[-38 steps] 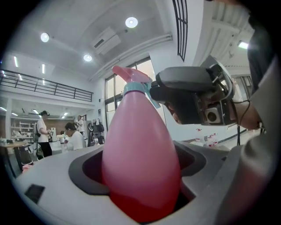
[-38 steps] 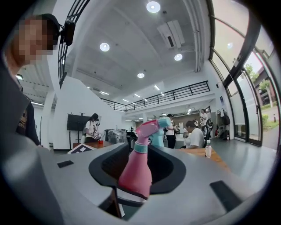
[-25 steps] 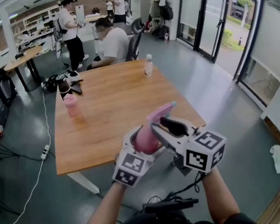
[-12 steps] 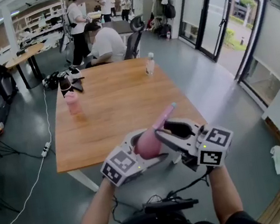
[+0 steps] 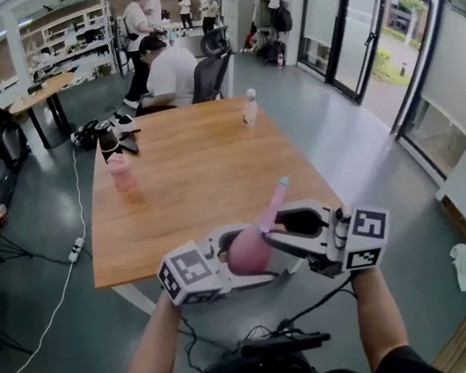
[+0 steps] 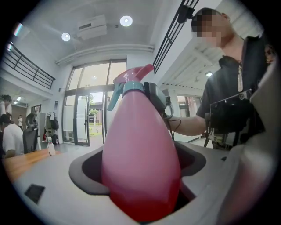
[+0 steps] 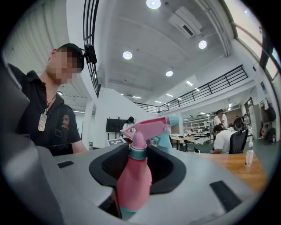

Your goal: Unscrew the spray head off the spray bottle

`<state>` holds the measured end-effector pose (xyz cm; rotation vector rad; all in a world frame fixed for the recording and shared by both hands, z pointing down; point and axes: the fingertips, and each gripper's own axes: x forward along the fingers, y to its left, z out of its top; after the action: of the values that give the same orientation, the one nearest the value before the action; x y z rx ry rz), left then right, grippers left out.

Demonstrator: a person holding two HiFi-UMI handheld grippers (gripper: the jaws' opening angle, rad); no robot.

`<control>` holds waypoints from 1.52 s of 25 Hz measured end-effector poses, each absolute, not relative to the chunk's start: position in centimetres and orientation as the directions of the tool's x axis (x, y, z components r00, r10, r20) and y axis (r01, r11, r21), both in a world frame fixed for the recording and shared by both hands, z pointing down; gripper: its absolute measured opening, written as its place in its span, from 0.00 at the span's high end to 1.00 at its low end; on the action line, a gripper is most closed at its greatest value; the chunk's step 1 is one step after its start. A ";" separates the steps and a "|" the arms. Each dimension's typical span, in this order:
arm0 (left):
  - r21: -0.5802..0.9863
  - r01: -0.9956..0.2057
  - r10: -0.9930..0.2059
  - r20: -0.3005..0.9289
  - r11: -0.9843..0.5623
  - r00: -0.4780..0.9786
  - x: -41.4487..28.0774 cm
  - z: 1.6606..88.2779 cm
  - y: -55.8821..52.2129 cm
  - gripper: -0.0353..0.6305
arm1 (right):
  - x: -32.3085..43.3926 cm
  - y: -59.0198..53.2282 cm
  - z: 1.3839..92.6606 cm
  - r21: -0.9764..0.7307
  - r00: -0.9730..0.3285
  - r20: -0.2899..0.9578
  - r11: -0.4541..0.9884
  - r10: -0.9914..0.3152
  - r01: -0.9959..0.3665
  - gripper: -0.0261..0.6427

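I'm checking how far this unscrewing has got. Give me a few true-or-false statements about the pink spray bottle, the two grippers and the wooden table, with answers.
1. The left gripper is clamped on the wide body of the pink plastic spray bottle. True.
2. The pink-and-teal spray head is already off. False: it sits on the bottle's teal collar.
3. The bottle stands on the wooden table. False: it is held in the air; the right gripper, whose jaws have just been closing, grips its neck.
4. A clear plastic bottle stands on the table's far side. True.
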<state>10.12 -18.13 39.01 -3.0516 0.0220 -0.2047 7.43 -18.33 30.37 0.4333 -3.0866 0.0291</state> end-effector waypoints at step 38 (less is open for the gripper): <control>-0.168 -0.613 -0.635 0.146 -0.772 0.759 7.0 41.2 -26.5 0.30 | 5.2 -24.5 31.9 -0.135 -0.692 0.093 0.679 -0.716 -0.721 0.73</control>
<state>7.00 -26.51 41.18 -2.8423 1.0122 -0.2960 5.18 -24.50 31.89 1.2197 -2.8486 0.2516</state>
